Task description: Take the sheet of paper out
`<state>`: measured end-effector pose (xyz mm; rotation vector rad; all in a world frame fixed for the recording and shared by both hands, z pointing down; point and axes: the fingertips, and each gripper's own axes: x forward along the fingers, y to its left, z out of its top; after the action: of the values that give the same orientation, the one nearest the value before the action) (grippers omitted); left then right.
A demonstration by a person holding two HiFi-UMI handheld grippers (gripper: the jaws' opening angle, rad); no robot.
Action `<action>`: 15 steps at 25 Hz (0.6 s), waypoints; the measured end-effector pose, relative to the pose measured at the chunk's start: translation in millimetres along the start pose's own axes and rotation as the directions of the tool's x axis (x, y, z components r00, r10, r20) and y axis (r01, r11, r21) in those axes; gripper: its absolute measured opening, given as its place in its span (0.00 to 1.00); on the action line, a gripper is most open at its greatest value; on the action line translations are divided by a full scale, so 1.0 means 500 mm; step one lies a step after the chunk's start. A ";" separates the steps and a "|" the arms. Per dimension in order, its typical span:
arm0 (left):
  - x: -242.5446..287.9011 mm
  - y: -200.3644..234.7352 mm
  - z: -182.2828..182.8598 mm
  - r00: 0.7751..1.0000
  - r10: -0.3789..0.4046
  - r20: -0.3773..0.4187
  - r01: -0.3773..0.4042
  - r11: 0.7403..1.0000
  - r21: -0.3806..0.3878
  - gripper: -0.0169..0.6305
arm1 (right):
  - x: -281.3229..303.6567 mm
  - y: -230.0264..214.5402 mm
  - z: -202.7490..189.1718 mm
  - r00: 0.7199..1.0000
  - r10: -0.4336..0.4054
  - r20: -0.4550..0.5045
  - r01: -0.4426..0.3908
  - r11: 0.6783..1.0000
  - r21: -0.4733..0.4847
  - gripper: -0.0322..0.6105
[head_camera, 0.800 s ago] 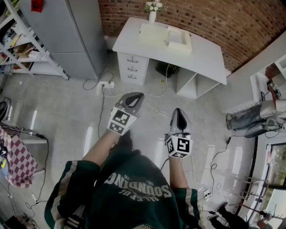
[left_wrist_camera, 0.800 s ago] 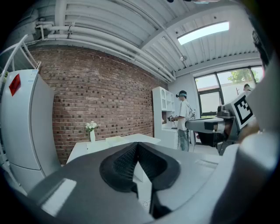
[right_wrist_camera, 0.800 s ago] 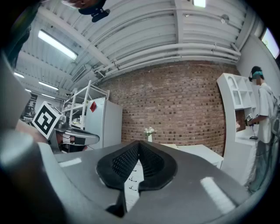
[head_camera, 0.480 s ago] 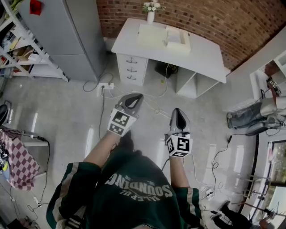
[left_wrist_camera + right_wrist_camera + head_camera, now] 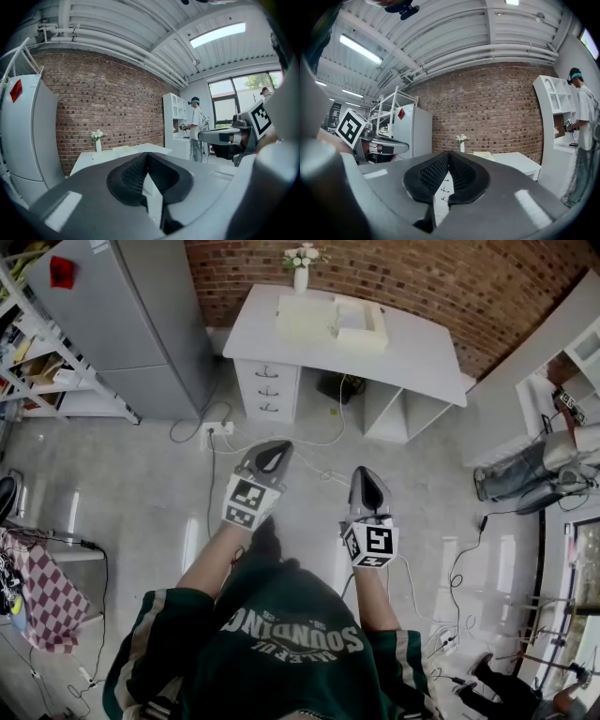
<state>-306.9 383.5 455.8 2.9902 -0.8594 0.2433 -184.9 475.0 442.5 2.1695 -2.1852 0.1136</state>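
So, left gripper [image 5: 277, 448] and right gripper [image 5: 364, 474] were both clamped shut, empty, side by side; desk [image 5: 412, 352] well ahead of both.

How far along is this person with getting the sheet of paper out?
Done: nothing that I can see. In hand: nothing; the left claw and the right claw are both shut and empty, held over the floor short of the white desk. Left: everything. Reach the desk, find the sheet, probably among the pale trays there, though I cannot pick it out, and draw it out.
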 end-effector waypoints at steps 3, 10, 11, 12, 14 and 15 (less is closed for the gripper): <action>0.010 -0.011 0.006 1.000 0.000 0.003 0.000 1.000 0.001 0.04 | -0.005 -0.012 0.004 1.000 0.002 0.002 -0.002 1.000 0.002 0.04; 0.034 -0.037 0.029 1.000 -0.014 0.018 0.014 1.000 0.013 0.04 | -0.004 -0.024 0.016 1.000 -0.007 0.022 0.006 1.000 0.025 0.03; 0.040 -0.037 0.030 1.000 -0.015 0.019 0.015 1.000 0.011 0.04 | 0.002 -0.023 0.018 1.000 -0.002 0.022 0.001 1.000 0.023 0.03; 0.046 -0.036 0.031 1.000 -0.018 0.019 0.017 1.000 0.010 0.04 | 0.007 -0.022 0.019 1.000 0.003 0.022 -0.004 1.000 0.019 0.03; 0.059 -0.034 0.031 1.000 -0.024 0.019 0.024 1.000 0.011 0.04 | 0.019 -0.022 0.021 1.000 0.010 0.018 -0.010 1.000 0.012 0.03; 0.066 -0.032 0.032 0.999 -0.028 0.019 0.028 1.000 0.010 0.04 | 0.026 -0.023 0.022 1.000 0.011 0.015 -0.011 1.000 0.009 0.03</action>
<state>-268.5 378.5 445.7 3.0160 -0.8200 0.2193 -173.4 461.2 432.9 2.1706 -2.2094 0.1085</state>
